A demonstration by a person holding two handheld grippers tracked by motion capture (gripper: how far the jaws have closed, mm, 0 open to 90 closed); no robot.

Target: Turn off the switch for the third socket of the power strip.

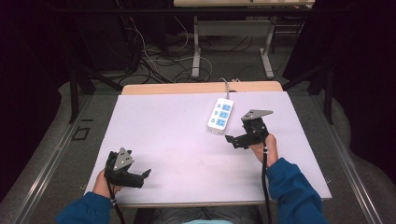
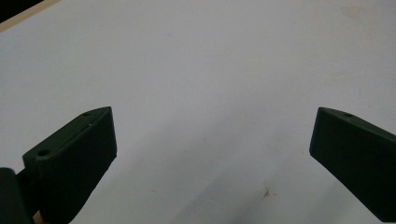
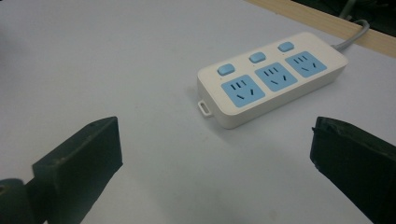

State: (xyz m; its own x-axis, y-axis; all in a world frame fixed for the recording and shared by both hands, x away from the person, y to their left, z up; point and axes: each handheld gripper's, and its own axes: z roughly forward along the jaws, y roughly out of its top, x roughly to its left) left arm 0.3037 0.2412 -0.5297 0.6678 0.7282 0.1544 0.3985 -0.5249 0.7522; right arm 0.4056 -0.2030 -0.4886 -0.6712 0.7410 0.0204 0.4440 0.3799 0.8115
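A white power strip (image 1: 220, 115) with three blue sockets and three blue switches lies on the white table top (image 1: 177, 135), right of centre toward the far side. The same power strip (image 3: 271, 78) is a short way ahead of my right gripper (image 3: 212, 149), whose jaws stand wide apart with nothing between them. In the high view my right gripper (image 1: 233, 139) sits just to the right of the strip's near end, apart from it. My left gripper (image 1: 142, 176) rests near the front left corner, and in its own view my left gripper (image 2: 212, 140) is open over bare table.
The strip's grey cable (image 1: 226, 86) runs off the far edge of the table. A wooden strip (image 1: 201, 87) borders that far side. Beyond it stand metal table legs (image 1: 197, 46) and loose cables (image 1: 154, 60) on the floor.
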